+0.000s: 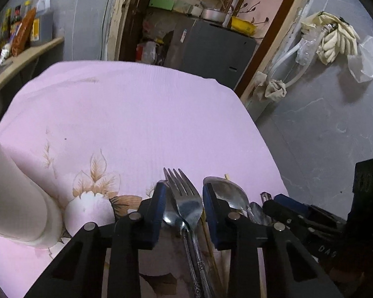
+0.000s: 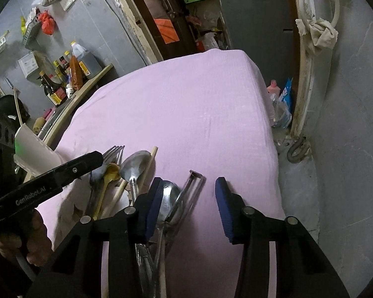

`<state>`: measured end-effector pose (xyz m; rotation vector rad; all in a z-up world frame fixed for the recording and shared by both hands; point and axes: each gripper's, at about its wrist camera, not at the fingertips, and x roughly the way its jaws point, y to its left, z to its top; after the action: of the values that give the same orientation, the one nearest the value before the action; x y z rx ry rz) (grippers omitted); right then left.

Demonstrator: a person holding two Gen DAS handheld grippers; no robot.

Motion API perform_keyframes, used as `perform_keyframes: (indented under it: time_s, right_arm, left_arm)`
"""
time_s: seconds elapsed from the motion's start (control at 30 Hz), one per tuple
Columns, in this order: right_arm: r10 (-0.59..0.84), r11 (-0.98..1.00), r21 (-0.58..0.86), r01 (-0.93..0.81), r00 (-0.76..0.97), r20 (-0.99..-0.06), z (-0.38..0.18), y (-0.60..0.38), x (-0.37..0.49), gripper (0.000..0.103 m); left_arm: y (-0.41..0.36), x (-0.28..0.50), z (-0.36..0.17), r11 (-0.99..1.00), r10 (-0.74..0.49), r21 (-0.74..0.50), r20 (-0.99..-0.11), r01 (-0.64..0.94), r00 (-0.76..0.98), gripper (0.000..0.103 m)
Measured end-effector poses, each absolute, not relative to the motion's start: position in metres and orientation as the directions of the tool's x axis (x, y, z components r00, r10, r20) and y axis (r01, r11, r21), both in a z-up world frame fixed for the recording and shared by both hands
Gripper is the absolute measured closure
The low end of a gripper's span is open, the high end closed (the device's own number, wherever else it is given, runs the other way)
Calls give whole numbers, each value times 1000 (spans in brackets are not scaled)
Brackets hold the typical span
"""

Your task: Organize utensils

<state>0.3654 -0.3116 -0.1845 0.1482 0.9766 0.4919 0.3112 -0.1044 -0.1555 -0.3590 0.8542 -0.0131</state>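
The left claw (image 1: 184,213) is held over the pink-clothed tabletop (image 1: 136,114), its fingers apart, with a fork (image 1: 186,198) and the spoon (image 1: 170,214) beneath it lying between them; no pad is seen pressing on either. Another spoon (image 1: 230,195) lies just outside its right finger, and a white holder (image 1: 17,198) stands off to its left. The right claw (image 2: 186,206) is also parted: a spoon bowl (image 2: 169,198) and a peeler (image 2: 189,188) lie just beside its left finger, while the right finger stands clear over bare cloth. Further left, chopsticks (image 2: 146,168) and a wooden spoon (image 2: 109,176) lie
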Motion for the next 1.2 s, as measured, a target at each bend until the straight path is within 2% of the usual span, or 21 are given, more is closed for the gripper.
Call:
perform_keyframes:
  time_s: [0.13,0.3,0.37,0.73,0.8,1.0,1.03,1.07,1.2]
  right_arm:
    - [460,883,343,-321,446,-768,-184,-312,366,66]
    - [478,875,374,-308,419,-772,-187,-314,367,80]
    - [484,871,382,-307,408,-774,-188,-314,367,82]
    - [431,896,337,-289,387,-815,-186,-302,375,82]
    - [417,903,327,-278,389,-821,-185,-299,374,82]
    - [368,924,292,-248,367,-854,-182,-292,378,82]
    - [360,927,285,-244,365,-859,-182,-292,379,83]
    - [343,933,270,-236,366,-865,-181,-290,380,88]
    - [355,934,306,-186,377,-855,-180,-294,378,91]
  left_arm:
    - [-102,314,-156,926,-187,-350,-750,-140,635,75]
    - [-94,319,-158,893,-245,-418,-761,-165,601,85]
    - [-91,322,-160,875,-278,-452,-762,-173,584,89]
    - [-97,335,-166,859,-350,-489,-777,-152,523,89]
    - [-101,336,-169,865,-345,-477,-791,-155,505,95]
    - [-97,332,-168,855,-350,-489,-787,-170,507,98]
    - [-97,330,-167,858,-344,-485,-787,-169,511,99]
    - [-97,330,-167,861,-340,-480,-788,-167,513,99]
    - [-96,318,-158,873,-319,-464,-778,-152,540,99]
